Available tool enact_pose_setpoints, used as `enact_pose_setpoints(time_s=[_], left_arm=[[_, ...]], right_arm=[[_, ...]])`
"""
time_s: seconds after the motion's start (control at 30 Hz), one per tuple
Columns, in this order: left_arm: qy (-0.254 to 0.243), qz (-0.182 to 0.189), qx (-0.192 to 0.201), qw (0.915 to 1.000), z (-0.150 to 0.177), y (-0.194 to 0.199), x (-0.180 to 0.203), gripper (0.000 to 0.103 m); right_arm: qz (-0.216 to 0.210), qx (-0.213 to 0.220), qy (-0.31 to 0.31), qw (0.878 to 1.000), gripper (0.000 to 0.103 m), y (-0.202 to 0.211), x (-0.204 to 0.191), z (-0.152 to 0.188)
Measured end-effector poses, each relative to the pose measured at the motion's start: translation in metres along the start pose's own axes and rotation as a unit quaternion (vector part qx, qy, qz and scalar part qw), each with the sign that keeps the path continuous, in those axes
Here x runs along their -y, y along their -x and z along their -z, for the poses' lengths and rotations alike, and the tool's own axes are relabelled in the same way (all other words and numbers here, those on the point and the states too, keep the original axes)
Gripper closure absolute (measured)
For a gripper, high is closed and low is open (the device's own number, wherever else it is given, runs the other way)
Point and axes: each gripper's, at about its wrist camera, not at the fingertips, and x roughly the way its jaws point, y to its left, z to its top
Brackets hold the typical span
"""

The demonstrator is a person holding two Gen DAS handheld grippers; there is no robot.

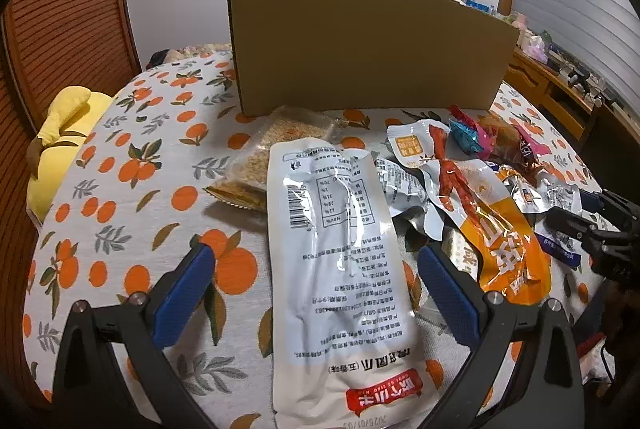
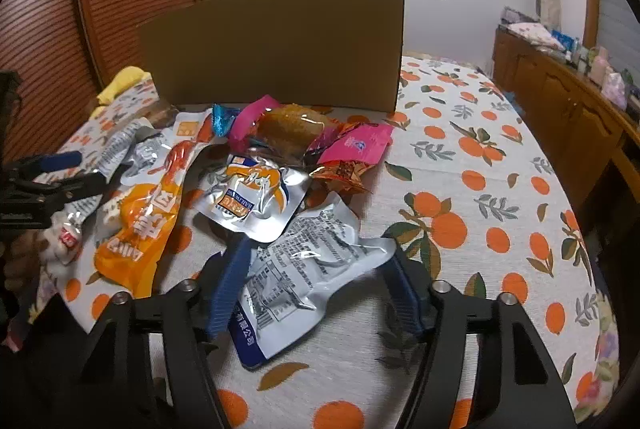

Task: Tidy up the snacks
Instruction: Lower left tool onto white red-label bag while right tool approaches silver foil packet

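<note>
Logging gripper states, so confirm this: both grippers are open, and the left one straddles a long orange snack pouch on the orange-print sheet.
Wrong colour. In the left wrist view the open left gripper straddles a long white snack pouch; the orange pouch lies beside it. The right gripper is open too.

Left hand-held gripper [image 1: 316,265] fingers spread wide, right hand-held gripper [image 2: 316,261] likewise spread

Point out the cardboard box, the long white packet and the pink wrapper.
cardboard box [image 1: 360,45]: left wrist view, middle of its near wall.
long white packet [image 1: 340,269]: left wrist view, printed back, mid-length.
pink wrapper [image 2: 360,145]: right wrist view, flat printed face.
</note>
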Motion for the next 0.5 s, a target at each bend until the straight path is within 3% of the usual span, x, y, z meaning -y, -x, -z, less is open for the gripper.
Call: enact_pose_setpoints(time_s=[0.27,0.5], left_arm=[[0.016,0.003,0.004,0.9999,-0.003,0.0,-0.007,0.004],[0.014,0.02,-0.004,0.9997,-0.01,-0.005,-0.006,0.008]], right_arm=[[-0.007,-0.002,-0.011,1.0,0.041,0.008,0.016,0.003],[0.016,0.002,-0.011,1.0,0.042,0.017,0.028,0.007]])
